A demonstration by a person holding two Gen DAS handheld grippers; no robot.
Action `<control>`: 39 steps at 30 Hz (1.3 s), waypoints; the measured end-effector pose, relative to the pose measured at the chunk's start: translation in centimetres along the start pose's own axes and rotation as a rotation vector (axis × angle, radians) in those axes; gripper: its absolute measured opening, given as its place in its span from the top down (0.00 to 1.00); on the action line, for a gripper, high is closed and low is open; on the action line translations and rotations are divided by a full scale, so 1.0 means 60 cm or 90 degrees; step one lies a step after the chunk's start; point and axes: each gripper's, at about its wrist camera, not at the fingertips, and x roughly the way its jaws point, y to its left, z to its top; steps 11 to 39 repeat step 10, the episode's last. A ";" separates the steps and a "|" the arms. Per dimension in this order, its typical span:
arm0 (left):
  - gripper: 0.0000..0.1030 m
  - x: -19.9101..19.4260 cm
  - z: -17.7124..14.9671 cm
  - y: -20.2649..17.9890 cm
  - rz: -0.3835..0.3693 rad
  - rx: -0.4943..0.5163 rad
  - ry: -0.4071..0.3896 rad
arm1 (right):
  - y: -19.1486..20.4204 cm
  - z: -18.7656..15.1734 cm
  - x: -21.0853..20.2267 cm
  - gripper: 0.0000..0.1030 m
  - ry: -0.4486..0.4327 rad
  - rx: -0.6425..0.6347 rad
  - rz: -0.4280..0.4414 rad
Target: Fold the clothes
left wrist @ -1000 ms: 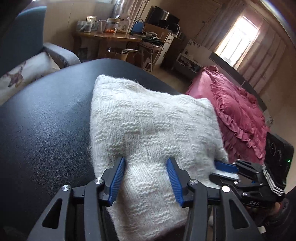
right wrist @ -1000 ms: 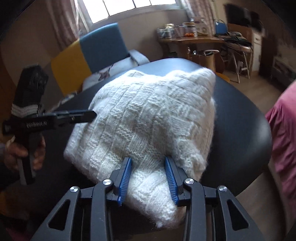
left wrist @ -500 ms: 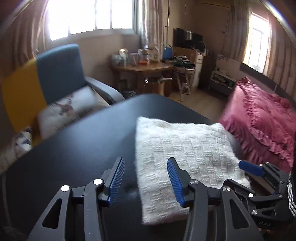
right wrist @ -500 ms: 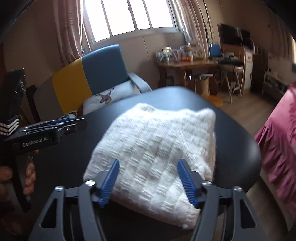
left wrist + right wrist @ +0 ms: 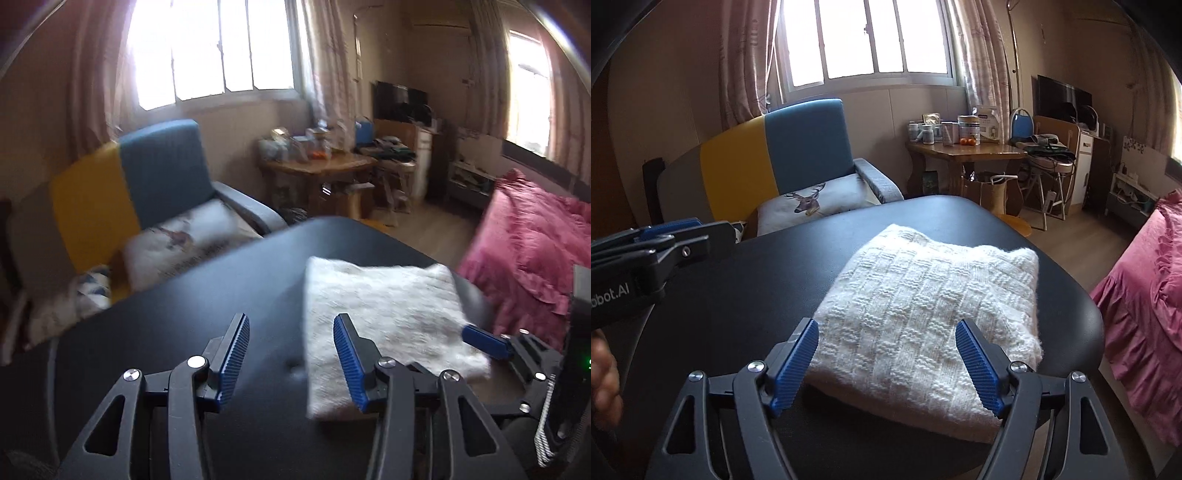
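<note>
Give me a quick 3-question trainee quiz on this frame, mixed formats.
1. True or false: the white knitted sweater lies folded on the black table.
2. What is between the fingers of the right gripper? A) sweater B) cushion C) nothing
3. What animal is on the cushion on the sofa?

Key: 1 true; 2 C, its jaws are opening above the sweater; 3 a deer.

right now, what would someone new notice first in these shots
A folded white knit sweater lies on the round black table, just beyond the right gripper, whose blue jaws are opening with nothing clamped. Behind the table stands a blue and yellow armchair holding a deer-print cushion; a pink bed fills the right edge.
</note>
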 end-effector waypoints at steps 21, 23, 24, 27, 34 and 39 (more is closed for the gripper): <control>0.53 -0.008 0.007 -0.001 -0.012 -0.002 -0.008 | -0.003 -0.006 0.005 0.23 0.006 -0.001 0.002; 0.53 -0.008 0.007 -0.001 -0.012 -0.002 -0.008 | -0.003 -0.006 0.005 0.23 0.006 -0.001 0.002; 0.53 -0.008 0.007 -0.001 -0.012 -0.002 -0.008 | -0.003 -0.006 0.005 0.23 0.006 -0.001 0.002; 0.53 -0.008 0.007 -0.001 -0.012 -0.002 -0.008 | -0.003 -0.006 0.005 0.23 0.006 -0.001 0.002; 0.53 -0.008 0.007 -0.001 -0.012 -0.002 -0.008 | -0.003 -0.006 0.005 0.23 0.006 -0.001 0.002; 0.53 -0.008 0.007 -0.001 -0.012 -0.002 -0.008 | -0.003 -0.006 0.005 0.23 0.006 -0.001 0.002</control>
